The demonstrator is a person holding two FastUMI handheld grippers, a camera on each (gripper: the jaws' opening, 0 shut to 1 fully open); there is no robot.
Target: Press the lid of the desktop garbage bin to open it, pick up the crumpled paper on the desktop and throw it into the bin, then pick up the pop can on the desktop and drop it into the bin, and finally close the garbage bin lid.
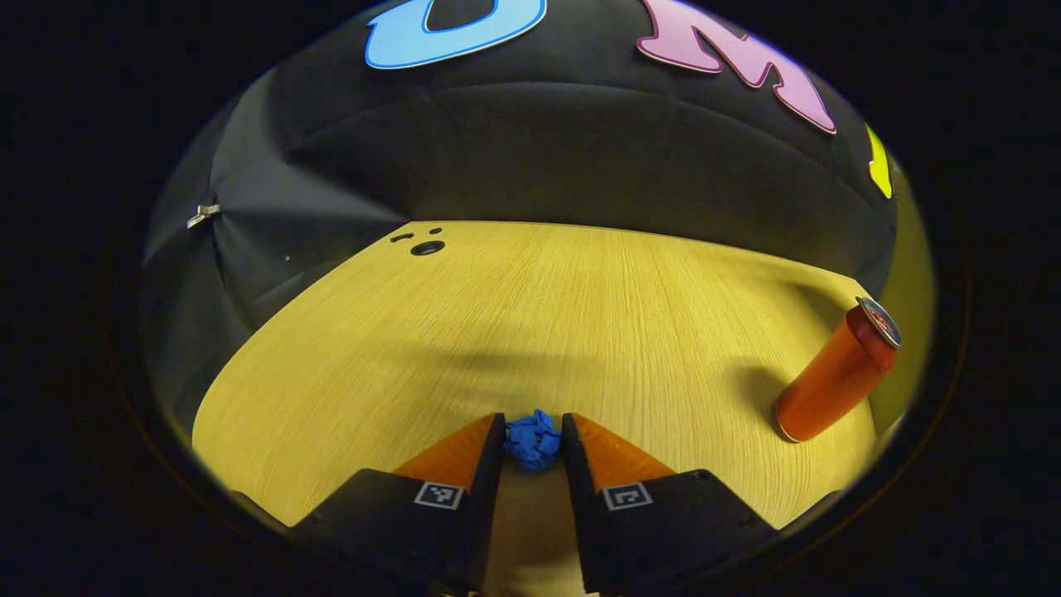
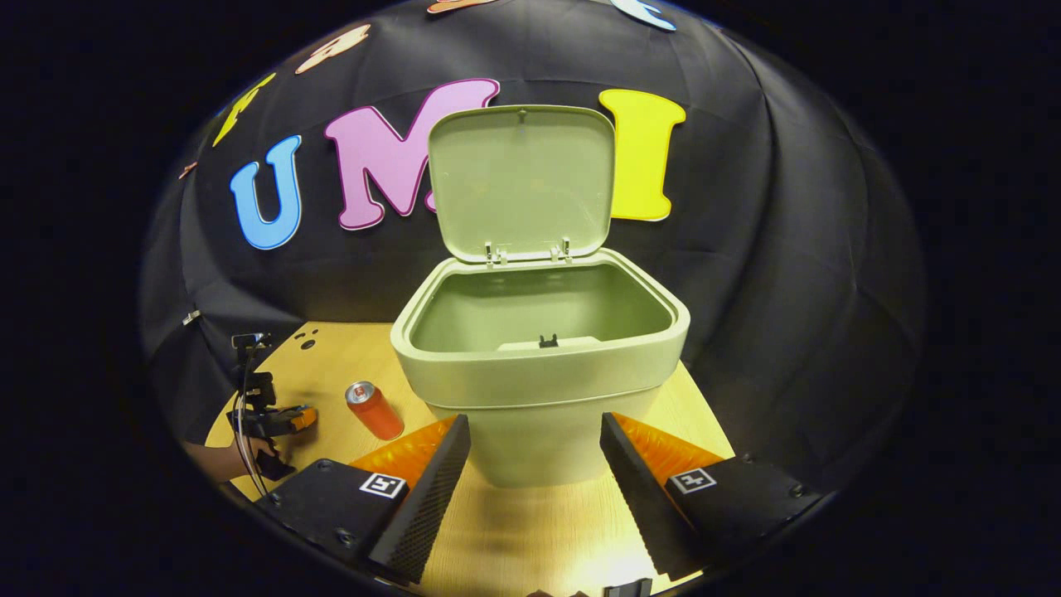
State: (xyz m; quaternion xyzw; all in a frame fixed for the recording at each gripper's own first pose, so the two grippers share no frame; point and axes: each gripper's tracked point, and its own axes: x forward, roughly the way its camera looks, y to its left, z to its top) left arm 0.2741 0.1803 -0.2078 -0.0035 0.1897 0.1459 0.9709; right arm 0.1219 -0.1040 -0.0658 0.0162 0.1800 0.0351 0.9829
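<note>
Left gripper view: both fingers of the left gripper (image 1: 534, 442) are clenched on the crumpled blue paper ball (image 1: 533, 440), one pressing each side. Whether the ball rests on the light wooden bench (image 1: 530, 315) or sits just above it cannot be told. An orange cylindrical pop can (image 1: 835, 372) with a silver top stands near the bench's right edge, well apart from the ball. Small dark holes (image 1: 424, 244) mark the bench's far left corner.

Right gripper view: the right gripper (image 2: 535, 473) is released, its fingers spread wide with nothing between them, pointing at the pale green plastic garbage bin (image 2: 539, 373). This bin stands on the bench just beyond the fingertips. Its hinged lid (image 2: 522, 178) is raised upright at the rear rim, exposing the interior. The pop can (image 2: 373, 410) stands left of the bin, apart from it. Farther left, near the bench's left edge, a hand (image 2: 249, 456) holds the left gripper (image 2: 290, 419) low over the bench.
</note>
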